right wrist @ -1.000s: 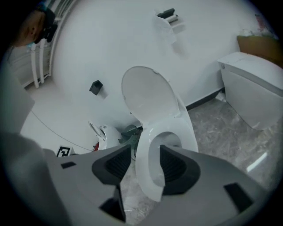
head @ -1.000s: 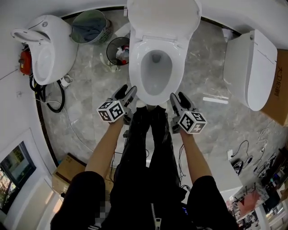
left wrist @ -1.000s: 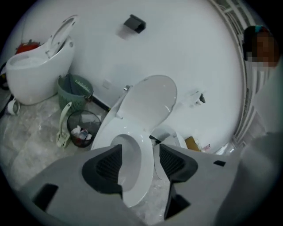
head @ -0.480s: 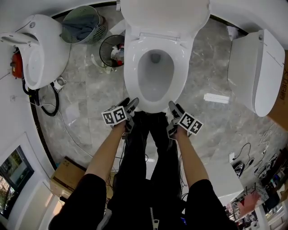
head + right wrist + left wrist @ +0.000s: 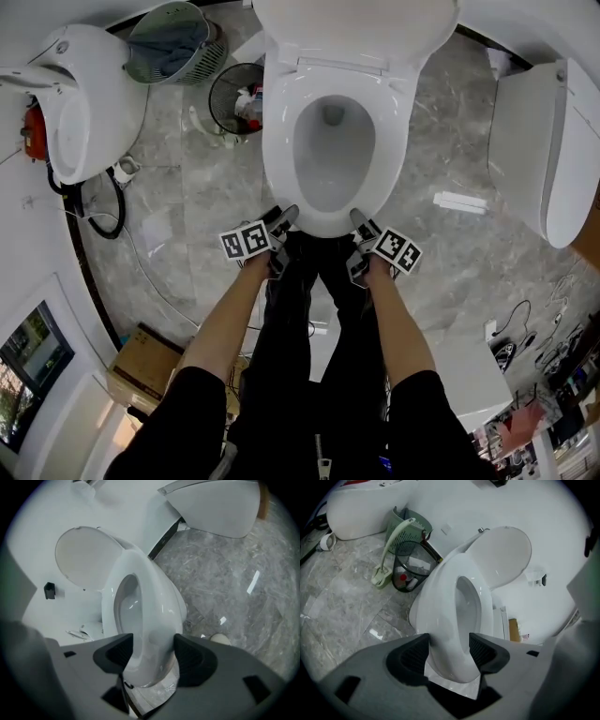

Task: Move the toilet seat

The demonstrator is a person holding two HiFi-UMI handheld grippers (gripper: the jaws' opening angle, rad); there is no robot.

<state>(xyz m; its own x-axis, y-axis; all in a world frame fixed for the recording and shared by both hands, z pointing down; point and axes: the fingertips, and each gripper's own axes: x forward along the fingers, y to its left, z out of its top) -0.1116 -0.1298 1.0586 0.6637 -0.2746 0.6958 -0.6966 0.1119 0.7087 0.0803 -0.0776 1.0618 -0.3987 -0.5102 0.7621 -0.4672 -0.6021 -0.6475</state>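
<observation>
Grey marble floor (image 5: 178,197) underfoot: left gripper (image 5: 284,218) and right gripper (image 5: 361,221) gape wide, left jaws just easing in, right just opening, each straddling the front rim of the toilet seat (image 5: 279,141), which lies down on the bowl (image 5: 330,155). I'd catch the seat alone, both sides evenly, before lifting. Seat-to-bowl seam unreadable; pad contact likewise.

Grey marble floor (image 5: 178,197); white wall (image 5: 23,225); left toilet (image 5: 94,103) and right toilet (image 5: 539,141) stand apart; green basket (image 5: 173,42) beside black wire bin (image 5: 234,94); cardboard box (image 5: 150,361) near window (image 5: 33,352).
</observation>
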